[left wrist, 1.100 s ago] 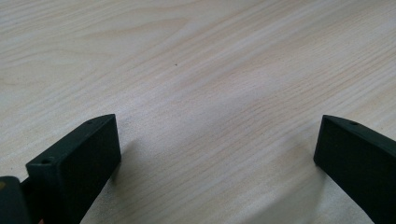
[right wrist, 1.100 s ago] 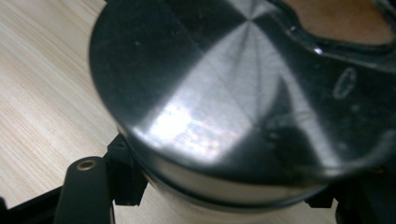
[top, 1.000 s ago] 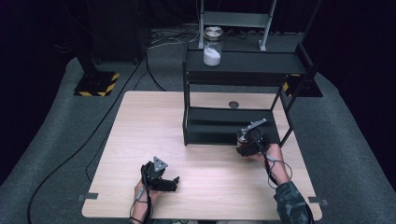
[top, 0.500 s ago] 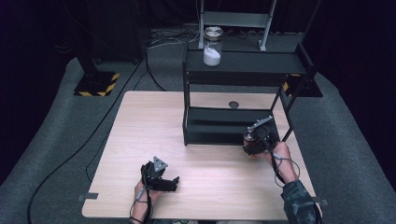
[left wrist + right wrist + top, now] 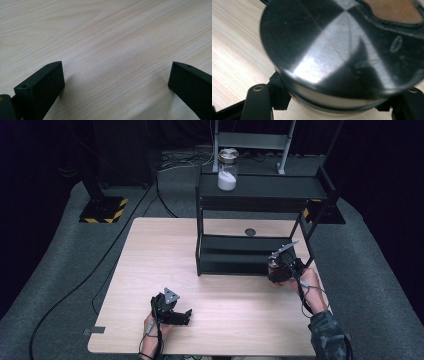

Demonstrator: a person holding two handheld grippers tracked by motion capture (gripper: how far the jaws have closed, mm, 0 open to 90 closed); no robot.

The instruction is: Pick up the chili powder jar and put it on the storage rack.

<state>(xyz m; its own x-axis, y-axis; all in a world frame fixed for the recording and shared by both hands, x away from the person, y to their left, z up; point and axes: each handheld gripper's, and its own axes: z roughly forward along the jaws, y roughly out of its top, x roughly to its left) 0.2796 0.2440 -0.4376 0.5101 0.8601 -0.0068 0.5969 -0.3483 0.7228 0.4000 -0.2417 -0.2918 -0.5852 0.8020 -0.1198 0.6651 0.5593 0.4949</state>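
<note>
A dark room with grey carpet surrounded a pale wood-grain table. A black two-tier metal rack stood over the table's far right part, its top shelf bearing a glass jar part-filled with white powder. The table's left half and near edge lay bare. The right gripper, just before the rack's lower shelf near its right post, had its jaws clamped round a jar with a round, glossy black lid, held above the tabletop. The left gripper sat low over the near edge, its matte black jaws spread wide, with bare wood between them.
</note>
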